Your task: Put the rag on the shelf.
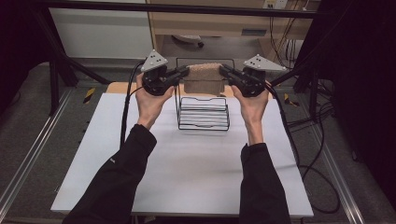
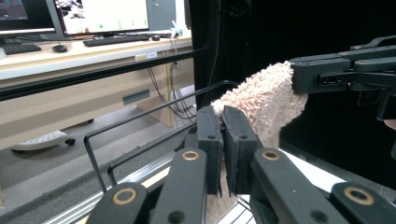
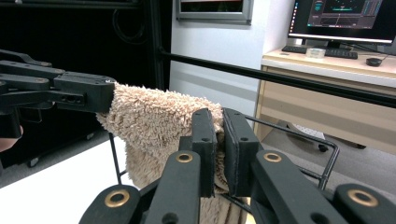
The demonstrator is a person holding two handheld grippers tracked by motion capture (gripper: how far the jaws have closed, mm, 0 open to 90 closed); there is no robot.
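A fluffy beige towel (image 1: 203,78) hangs stretched between my two grippers above a black wire rack (image 1: 203,113). My left gripper (image 1: 185,71) is shut on the towel's left top corner and my right gripper (image 1: 223,70) on its right top corner. In the left gripper view the towel (image 2: 261,100) runs from my jaws, pinched shut on its edge, to the other gripper (image 2: 327,74) at the right. The right gripper view shows the towel (image 3: 154,121) drooping between my shut jaws and the far gripper (image 3: 79,93), over the rack's upper bar (image 3: 299,130).
The rack stands at the far middle of a white table (image 1: 187,163). Black frame bars (image 1: 187,8) cross behind it. Cables (image 1: 299,140) trail off the table's right side. A desk with monitors and keyboards (image 2: 116,39) stands beyond.
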